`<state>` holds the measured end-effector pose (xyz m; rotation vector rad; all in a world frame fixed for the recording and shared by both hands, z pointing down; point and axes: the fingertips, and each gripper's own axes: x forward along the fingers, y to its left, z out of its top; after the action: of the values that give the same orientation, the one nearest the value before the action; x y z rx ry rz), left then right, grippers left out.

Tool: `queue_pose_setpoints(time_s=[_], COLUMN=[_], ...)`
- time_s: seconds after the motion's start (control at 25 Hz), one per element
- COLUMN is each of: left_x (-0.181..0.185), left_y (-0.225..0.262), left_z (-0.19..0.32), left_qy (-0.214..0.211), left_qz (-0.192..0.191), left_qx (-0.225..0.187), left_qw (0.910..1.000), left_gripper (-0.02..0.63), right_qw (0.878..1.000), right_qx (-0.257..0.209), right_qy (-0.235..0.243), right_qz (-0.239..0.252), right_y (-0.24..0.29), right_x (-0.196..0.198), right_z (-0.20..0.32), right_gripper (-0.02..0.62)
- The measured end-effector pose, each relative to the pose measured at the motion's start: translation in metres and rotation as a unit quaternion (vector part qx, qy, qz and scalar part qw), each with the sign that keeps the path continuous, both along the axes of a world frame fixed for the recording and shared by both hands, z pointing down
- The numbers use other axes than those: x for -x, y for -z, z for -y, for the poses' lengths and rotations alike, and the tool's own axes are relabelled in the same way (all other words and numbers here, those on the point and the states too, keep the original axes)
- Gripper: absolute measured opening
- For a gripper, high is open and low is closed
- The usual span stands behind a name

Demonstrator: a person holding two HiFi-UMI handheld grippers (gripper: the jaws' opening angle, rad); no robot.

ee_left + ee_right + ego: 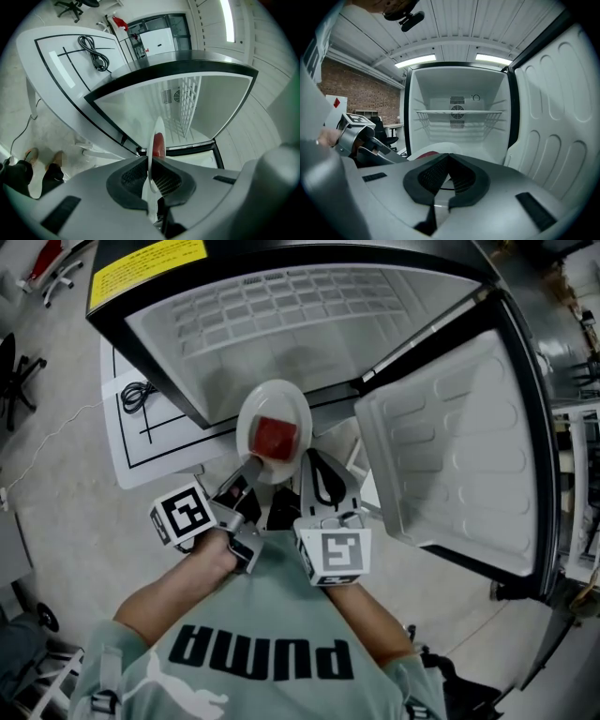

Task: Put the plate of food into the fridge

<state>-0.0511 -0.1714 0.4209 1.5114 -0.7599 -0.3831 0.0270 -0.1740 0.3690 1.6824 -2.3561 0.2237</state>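
Left tongs (251, 468) clamped on near rim of plate (272, 407) carrying red food (274, 437), just outside open fridge (281, 306); right tongs (449, 157) closed, empty; best to keep plate level and slide it in below wire shelf (457, 112).

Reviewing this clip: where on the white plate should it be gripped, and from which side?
By its thin bare rim, coming in from the side nearest the person, with the fingers pinching the edge from above and below. The plate is shallow and the red food fills its middle, so only the edge is free. The left gripper is shut on that near rim.
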Motion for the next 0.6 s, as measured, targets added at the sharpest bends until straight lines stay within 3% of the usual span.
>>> queue_pose_setpoints(time_s=[0.6], left_x=[-0.034], left_y=[-0.011], left_z=[0.062], left_qy=[0.053], left_qz=[-0.009], left_qx=[0.011], left_qw=[0.9985], left_gripper=[0.023], right_qw=[1.000], right_qx=[0.010], right_qy=[0.023], right_qz=[-0.007], right_y=[-0.009], right_x=[-0.032], right_z=[0.066], right_gripper=[0.005])
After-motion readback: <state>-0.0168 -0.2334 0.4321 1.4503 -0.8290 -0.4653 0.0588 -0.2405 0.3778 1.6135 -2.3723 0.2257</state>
